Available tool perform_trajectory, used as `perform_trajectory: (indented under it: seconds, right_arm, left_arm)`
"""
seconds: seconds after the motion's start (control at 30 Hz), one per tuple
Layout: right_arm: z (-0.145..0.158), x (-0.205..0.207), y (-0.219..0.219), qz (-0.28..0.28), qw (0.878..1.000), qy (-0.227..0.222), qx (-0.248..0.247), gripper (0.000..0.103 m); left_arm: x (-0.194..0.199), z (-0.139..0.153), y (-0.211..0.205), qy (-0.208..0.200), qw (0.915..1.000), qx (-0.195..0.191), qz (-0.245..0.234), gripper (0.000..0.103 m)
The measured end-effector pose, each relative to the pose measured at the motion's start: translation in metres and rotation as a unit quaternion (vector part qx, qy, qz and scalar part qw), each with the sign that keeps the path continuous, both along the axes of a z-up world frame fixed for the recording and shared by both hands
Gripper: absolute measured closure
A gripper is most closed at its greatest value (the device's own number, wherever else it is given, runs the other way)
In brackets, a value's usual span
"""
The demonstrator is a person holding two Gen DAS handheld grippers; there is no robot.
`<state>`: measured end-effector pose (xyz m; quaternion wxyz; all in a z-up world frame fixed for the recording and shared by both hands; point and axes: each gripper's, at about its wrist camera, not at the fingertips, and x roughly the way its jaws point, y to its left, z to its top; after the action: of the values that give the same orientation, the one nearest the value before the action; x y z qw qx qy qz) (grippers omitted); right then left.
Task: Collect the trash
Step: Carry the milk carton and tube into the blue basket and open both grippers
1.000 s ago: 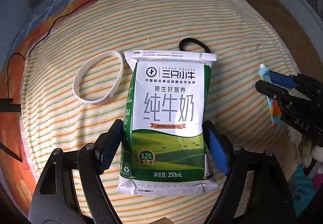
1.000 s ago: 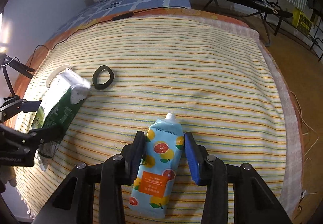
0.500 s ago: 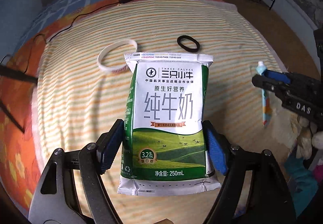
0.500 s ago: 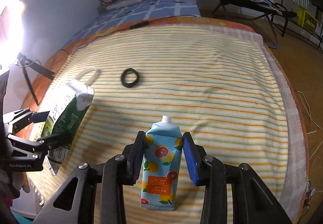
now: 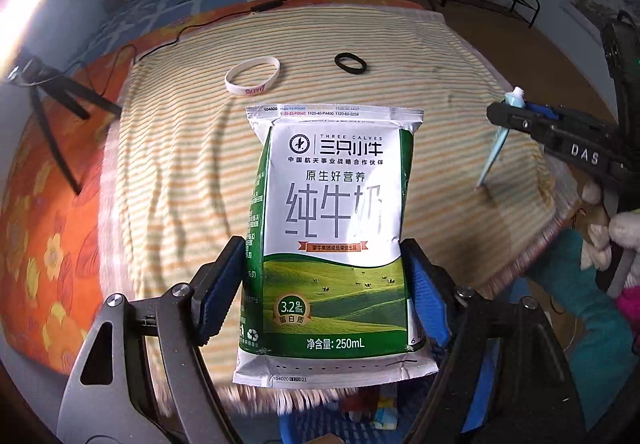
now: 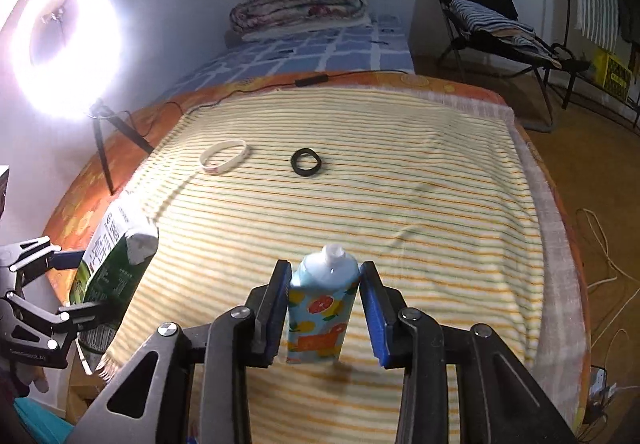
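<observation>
- The left gripper (image 5: 326, 294) is closed on a green-and-white milk carton (image 5: 330, 240), its blue pads pressing the carton's two sides low on the pack.
- The carton stands upright between the fingers and is held up off the striped blanket (image 5: 180, 172), at the blanket's near left edge.
- In the right wrist view the same carton (image 6: 114, 264) shows at the left, tilted, clamped in the left gripper (image 6: 64, 284).
- The right gripper (image 6: 324, 304) is closed to a narrow gap on a light-blue pouch with orange fruit print (image 6: 322, 308); both pads touch its sides.
- The pouch has its white spout pointing up and away, and it hangs above the near middle of the blanket, casting a shadow below.
- From the left wrist view the pouch (image 5: 494, 148) is seen edge-on at the right, gripped near its top by the right gripper (image 5: 516, 112).
- A white wristband (image 6: 226, 161) and a black hair tie (image 6: 306, 162) lie flat on the far part of the blanket, near each other but apart.
- A blue basket (image 5: 320, 428) is partly visible below the carton, at the near edge of the left wrist view.
- A ring light (image 6: 64, 40) glares at the far left.
</observation>
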<state>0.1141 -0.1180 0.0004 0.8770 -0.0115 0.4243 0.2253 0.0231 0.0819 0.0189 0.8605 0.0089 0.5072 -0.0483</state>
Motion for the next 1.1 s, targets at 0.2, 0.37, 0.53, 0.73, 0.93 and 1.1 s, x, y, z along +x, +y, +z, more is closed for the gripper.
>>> perform_trajectory:
  seconds: [0.2,0.37,0.53,0.73,0.93,1.1]
  right_arm:
    - [0.009,-0.037,-0.006,0.012,1.0,-0.012,0.013,0.069]
    - [0.014,-0.067,-0.005,0.029,0.999,-0.009,0.03,0.069]
    - [0.02,-0.104,0.0,0.056,0.998,-0.019,0.035,0.069]
    - [0.013,-0.138,0.002,0.079,0.996,-0.011,0.043,0.069]
    - [0.001,-0.156,-0.002,0.085,0.995,0.004,0.051,0.069]
    - [-0.012,-0.166,0.005,0.098,0.994,0.021,0.045,0.069]
  left_arm:
    - [-0.042,0.003,-0.007,0.0,1.0,-0.004,0.0,0.024]
    - [-0.073,0.001,-0.01,0.005,0.9998,-0.02,0.003,0.024]
    - [-0.104,-0.008,-0.014,0.015,0.9995,-0.026,0.004,0.024]
    - [-0.132,-0.025,-0.018,0.031,0.9993,-0.022,0.0,0.024]
    - [-0.151,-0.052,-0.028,0.06,0.9981,-0.015,-0.01,0.024]
    - [-0.16,-0.073,-0.04,0.081,0.9964,-0.003,-0.027,0.024]
